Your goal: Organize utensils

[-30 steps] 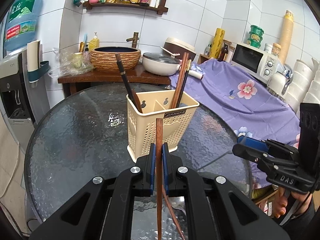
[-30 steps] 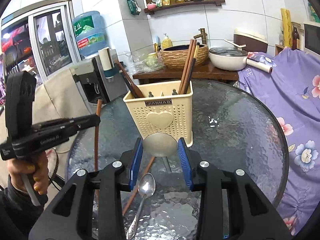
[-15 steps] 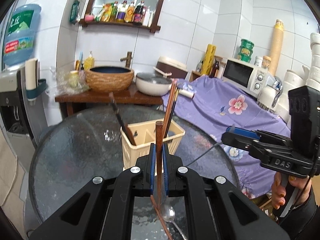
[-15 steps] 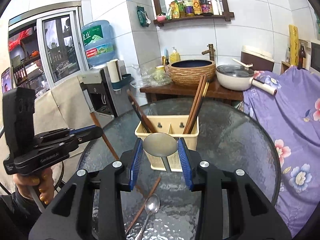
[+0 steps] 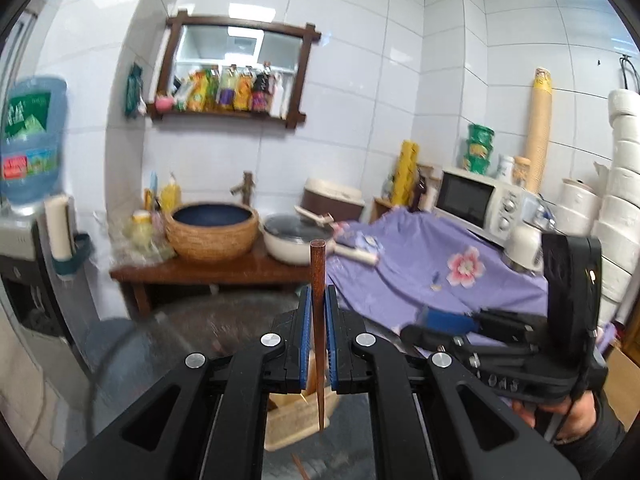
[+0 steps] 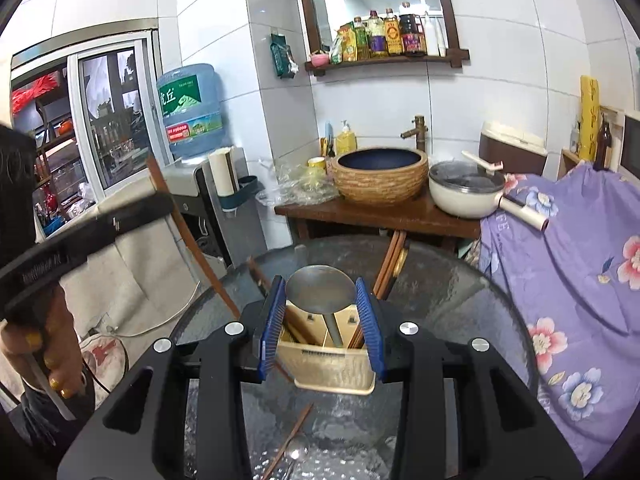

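My left gripper (image 5: 319, 304) is shut on a brown wooden chopstick (image 5: 318, 272), held upright with its thin end hanging over the cream utensil holder (image 5: 294, 420). In the right wrist view this left gripper (image 6: 164, 202) is high at the left, its chopstick (image 6: 192, 244) slanting down. My right gripper (image 6: 320, 292) is shut on the bowl of a metal spoon (image 6: 320, 286), whose handle points down above the holder (image 6: 332, 368). Several chopsticks (image 6: 388, 264) stand in the holder. The right gripper (image 5: 436, 322) also shows at the right of the left wrist view.
On the round glass table (image 6: 460, 300) a loose chopstick (image 6: 298, 426) and a small spoon (image 6: 297, 452) lie in front of the holder. Behind stand a wooden side table (image 6: 380, 212) with a woven basin and a pan, a water dispenser (image 6: 192, 184), and a purple floral cloth (image 6: 568, 248).
Both grippers have risen with their loads. The holder and table have dropped lower in both views, and the left view now takes in more of the wall.
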{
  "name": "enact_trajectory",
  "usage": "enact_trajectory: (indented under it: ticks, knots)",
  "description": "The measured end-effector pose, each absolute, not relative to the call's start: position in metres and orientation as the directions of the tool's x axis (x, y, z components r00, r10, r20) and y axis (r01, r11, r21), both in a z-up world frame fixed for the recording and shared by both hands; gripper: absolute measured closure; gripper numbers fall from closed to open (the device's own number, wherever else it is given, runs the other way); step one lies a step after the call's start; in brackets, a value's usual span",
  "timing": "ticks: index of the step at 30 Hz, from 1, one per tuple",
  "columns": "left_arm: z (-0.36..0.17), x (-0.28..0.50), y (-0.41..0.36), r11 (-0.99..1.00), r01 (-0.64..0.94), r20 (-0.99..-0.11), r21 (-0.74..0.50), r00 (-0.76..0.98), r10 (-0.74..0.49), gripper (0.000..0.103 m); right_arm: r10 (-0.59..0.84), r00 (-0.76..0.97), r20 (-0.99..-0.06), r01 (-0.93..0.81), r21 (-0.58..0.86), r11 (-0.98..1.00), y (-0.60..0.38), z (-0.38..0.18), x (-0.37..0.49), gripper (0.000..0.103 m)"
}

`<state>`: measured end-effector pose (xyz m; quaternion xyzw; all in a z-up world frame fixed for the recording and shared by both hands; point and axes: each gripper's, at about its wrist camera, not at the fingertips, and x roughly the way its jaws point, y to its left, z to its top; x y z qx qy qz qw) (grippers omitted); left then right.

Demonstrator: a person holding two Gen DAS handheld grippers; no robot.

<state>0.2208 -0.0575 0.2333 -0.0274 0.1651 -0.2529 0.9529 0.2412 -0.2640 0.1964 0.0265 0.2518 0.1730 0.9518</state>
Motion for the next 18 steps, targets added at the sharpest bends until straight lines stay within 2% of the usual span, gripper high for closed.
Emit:
enact_trajectory:
  ticks: [6, 11, 18]
  knots:
    - [0.247, 0.254, -0.056, 0.905, 0.399, -0.287, -0.146, 0.858, -0.425, 0.096, 0.314, 0.811, -0.494, -0.286, 0.135, 0.949, -0.26, 0.188, 0.27, 0.066]
    - [0.213, 0.281, -0.063, 0.927, 0.343, -0.338, -0.15, 0.863, -0.375, 0.096, 0.295, 0.782, -0.549, -0.25, 0.157, 0.955, -0.258, 0.152, 0.293, 0.066]
    - [0.159, 0.296, -0.074, 0.928, 0.337, -0.423, -0.16, 0.826, -0.373, 0.096, 0.289, 0.736, -0.613, -0.226, 0.179, 0.957, -0.251, 0.094, 0.309, 0.066]
